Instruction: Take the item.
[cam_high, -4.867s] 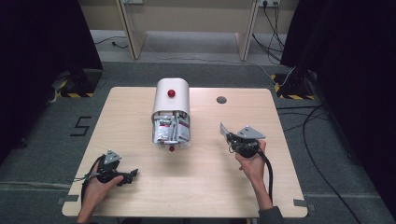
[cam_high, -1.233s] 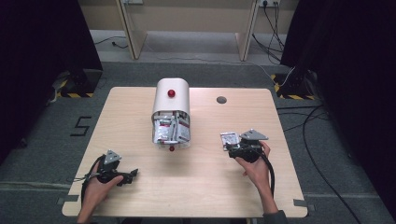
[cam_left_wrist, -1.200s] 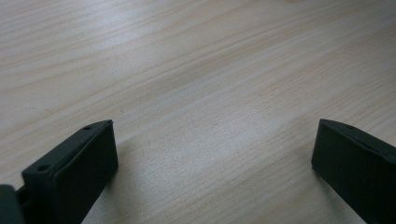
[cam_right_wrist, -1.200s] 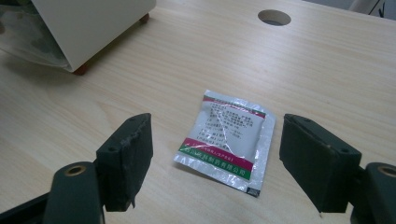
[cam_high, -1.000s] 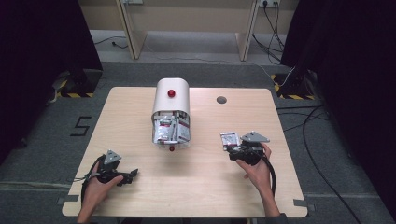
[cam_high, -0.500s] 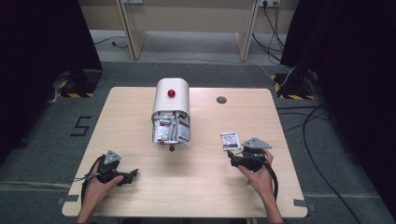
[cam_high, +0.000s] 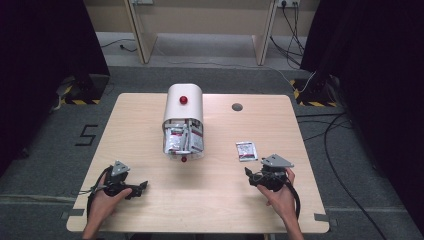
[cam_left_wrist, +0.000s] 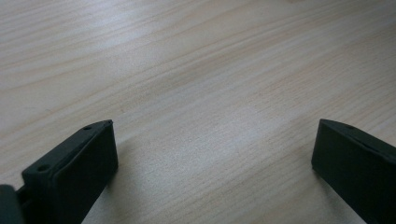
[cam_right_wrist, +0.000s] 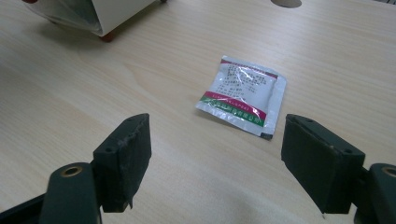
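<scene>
- 2 hand-held grippers in use: right hand-held gripper (cam_high: 251, 175) and left hand-held gripper (cam_high: 141, 187), each in 1 hand, both low at the near edge of the surface (cam_high: 280, 125).
- Right one: jaws wide apart, nothing btwn them, pads not touching anything.
- 1 loose sachet (cam_right_wrist: 243, 95) lies flat on the surface just ahead of the right jaws, a bit toward the right jaw, clear of both; white w/ red + green band along its near edge.
- High view: same sachet (cam_high: 246, 150) sits just beyond the right hand-held gripper.
- Left one: jaws also spread wide, only bare wood btwn them in left gripper view; well apart from the sachet.
- 1 white dispenser box (cam_high: 183, 107) w/ rounded top, 1 red knob; farther off, ahead-left of the right hand-held gripper. Several more sachets packed in its open front, count unclear.
- 1 round hole (cam_high: 237, 106) in the surface beyond the sachet.
</scene>
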